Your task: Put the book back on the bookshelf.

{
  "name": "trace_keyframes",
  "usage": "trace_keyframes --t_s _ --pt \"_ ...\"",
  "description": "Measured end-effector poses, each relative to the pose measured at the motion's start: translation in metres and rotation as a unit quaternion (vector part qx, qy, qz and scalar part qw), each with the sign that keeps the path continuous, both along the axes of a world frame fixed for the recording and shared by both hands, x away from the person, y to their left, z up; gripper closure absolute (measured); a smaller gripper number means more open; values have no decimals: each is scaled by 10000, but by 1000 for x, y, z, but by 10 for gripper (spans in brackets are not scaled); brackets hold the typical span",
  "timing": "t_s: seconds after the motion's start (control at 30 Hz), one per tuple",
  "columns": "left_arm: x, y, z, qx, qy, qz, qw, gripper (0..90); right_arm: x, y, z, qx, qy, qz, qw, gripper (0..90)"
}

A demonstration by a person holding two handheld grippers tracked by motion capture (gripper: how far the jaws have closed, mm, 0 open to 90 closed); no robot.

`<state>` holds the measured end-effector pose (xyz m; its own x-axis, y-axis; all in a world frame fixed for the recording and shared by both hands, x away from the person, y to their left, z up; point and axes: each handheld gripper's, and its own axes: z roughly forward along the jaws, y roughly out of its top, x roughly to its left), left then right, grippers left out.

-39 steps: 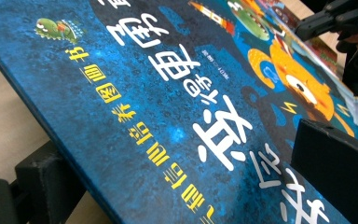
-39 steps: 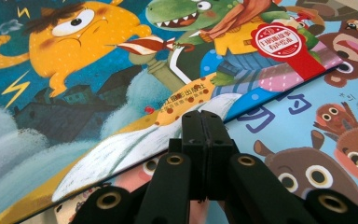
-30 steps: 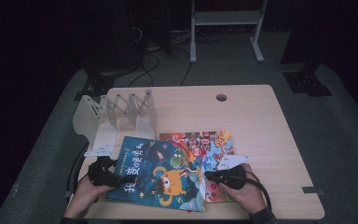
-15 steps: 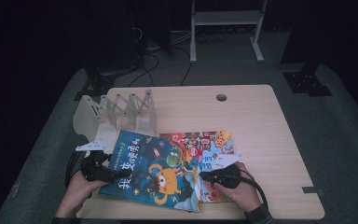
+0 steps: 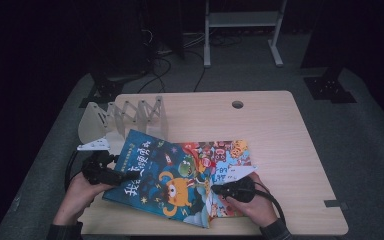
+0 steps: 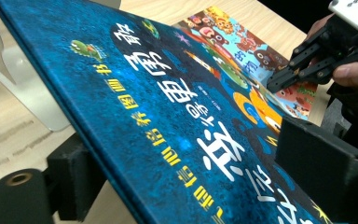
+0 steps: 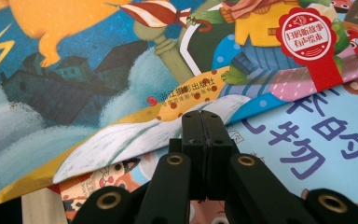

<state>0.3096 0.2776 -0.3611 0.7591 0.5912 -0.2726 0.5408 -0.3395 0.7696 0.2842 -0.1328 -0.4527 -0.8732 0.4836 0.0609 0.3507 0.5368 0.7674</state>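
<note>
Landmark: blue book (image 5: 162, 180), lying tilted near the table's (image 5: 290, 145) front edge, its left edge raised off the wood, with the rack (image 5: 125, 117) just behind its left corner. At that left edge the left gripper (image 5: 111, 175) has one jaw under and one over the cover; the jaws have just been closing, the book between them, pads on it. Under the book's right side lies a second book (image 5: 225, 155), and there the right gripper (image 5: 219, 190), jaws pressed together on nothing, has its tip at the blue book's lower right edge.

Lower book (image 5: 228, 150) perhaps half hidden beneath blue book (image 5: 157, 180)
</note>
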Motion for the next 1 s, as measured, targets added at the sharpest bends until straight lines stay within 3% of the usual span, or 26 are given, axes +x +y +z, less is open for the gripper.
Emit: trace_keyframes --t_s 0.2,0.63,1.0 --pt "4 -1 17 56 -12 -78 10000 217 0 1 0 4 12 10 10000 885" --pt "24 -8 47 210 195 -213 9994 362 -2 7 0 83 114 108 9998 885" --pt "38 -14 64 392 303 -287 9984 461 -4 11 -2 127 75 153 9998 886"
